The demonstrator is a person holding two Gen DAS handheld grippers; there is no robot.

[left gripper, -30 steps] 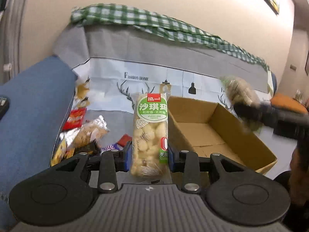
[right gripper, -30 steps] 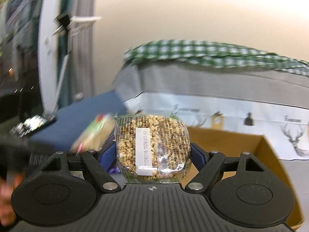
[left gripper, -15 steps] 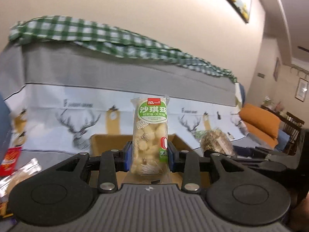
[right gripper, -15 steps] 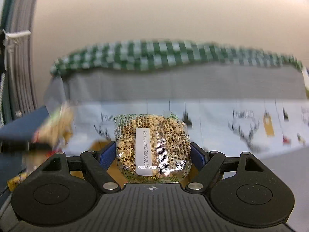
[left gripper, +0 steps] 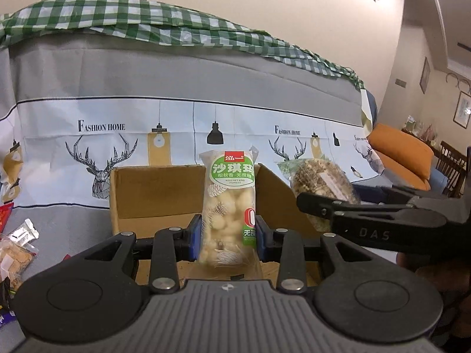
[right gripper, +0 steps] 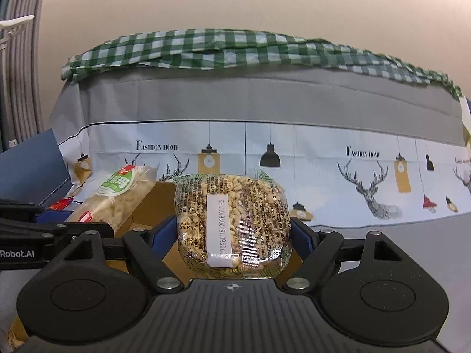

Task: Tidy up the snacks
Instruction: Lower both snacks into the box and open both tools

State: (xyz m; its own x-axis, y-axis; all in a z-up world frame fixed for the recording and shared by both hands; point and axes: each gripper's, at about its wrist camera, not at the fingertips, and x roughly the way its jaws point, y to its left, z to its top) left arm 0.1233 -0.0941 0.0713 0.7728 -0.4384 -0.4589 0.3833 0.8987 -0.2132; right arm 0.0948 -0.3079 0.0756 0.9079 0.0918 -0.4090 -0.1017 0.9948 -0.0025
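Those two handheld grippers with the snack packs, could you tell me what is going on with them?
A person is sorting snacks into an open brown cardboard box on a cloth-covered sofa. The left gripper is shut on a tall clear pack with a green label, held upright. The right gripper is shut on a clear pack of puffed grain cake. Both packs hang at the box, neither released. More loose snack packets lie to the box's left.
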